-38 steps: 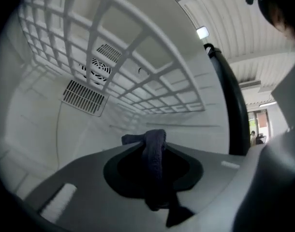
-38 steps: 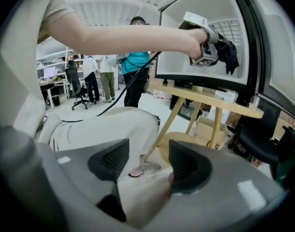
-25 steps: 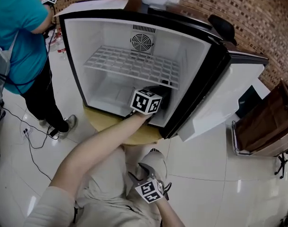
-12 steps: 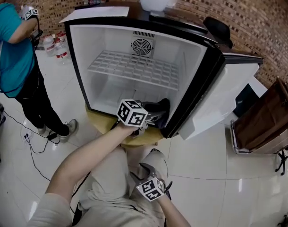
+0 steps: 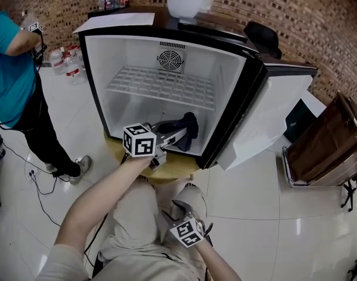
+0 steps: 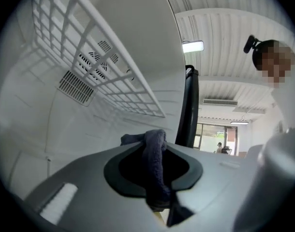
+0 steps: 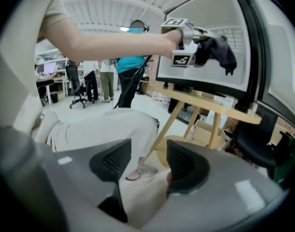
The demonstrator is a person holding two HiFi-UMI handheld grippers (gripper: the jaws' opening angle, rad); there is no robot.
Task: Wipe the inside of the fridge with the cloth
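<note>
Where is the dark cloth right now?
In the head view, the cloth is clamped in the left gripper, low inside the open fridge, beneath the wire shelf.

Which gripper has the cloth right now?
The left gripper, at the fridge, fingers shut on the dark cloth. The right gripper, by the lap, holds nothing; its fingers have just been closing.

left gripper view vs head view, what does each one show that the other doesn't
Only the left gripper view: the left tongs shut on the dark cloth, seen close up, and a ceiling light beyond the fridge. Only the head view: the white plant pot on top of the fridge, the open door, the round wooden table beneath, and a person in a teal shirt. Both: the cloth, the wire shelf and the fan grille on the back wall.
</note>
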